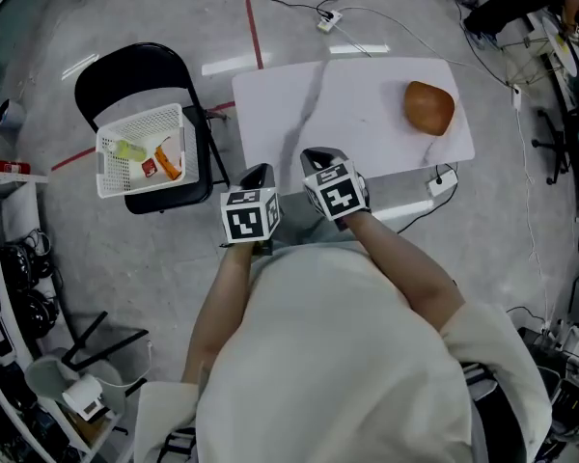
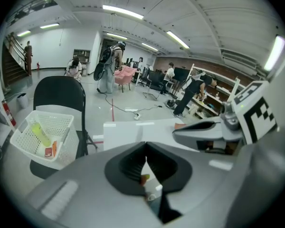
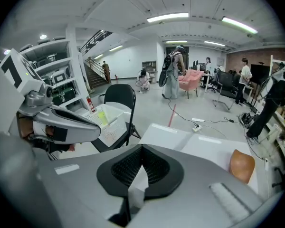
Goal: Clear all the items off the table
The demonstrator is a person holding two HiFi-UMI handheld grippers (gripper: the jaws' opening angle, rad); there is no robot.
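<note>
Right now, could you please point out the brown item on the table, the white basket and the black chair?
brown item (image 1: pixel 429 107): head view, middle of its top surface.
white basket (image 1: pixel 140 121): head view, its far rim.
black chair (image 1: pixel 125 73): head view, its backrest.

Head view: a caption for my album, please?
Shut, the left gripper and right gripper face a table bearing one brown object.

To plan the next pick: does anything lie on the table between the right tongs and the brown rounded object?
Nothing visible does. The white tabletop is bare between the shut right tongs and the brown rounded object near its far right corner.
</note>
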